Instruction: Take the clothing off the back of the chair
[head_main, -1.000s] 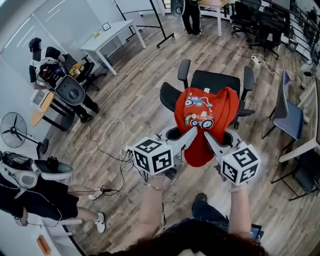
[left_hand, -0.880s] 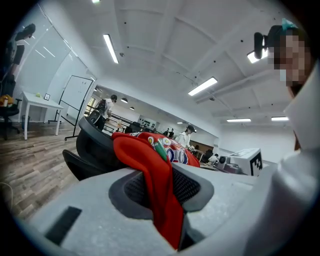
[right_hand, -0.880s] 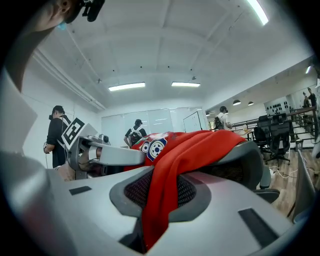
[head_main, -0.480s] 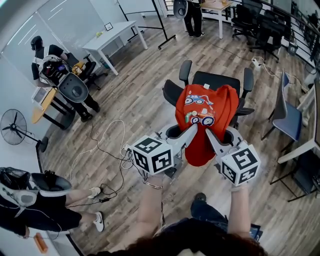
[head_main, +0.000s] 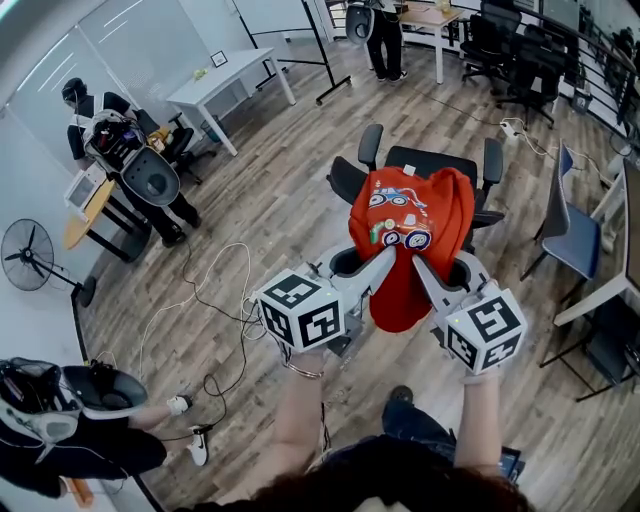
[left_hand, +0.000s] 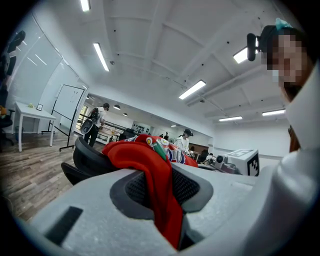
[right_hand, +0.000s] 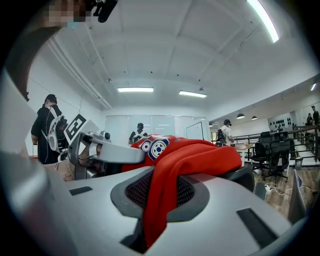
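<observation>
My left tongs (head_main: 386, 260), right tongs (head_main: 420, 268): just closed, both clamped on red shirt (head_main: 415, 215) near its hem. Shirt draped over chair (head_main: 435, 162) back. Risks: thin pinch slipping under pull; fabric catching backrest top, dragging chair toward me.

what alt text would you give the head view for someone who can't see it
Seen from above, a person's left gripper and right gripper each pinch the lower edge of a red shirt with a cartoon print, jaws having just closed on it; the shirt drapes over the back of a black office chair. Wood floor, a white table and other people surround them.
</observation>
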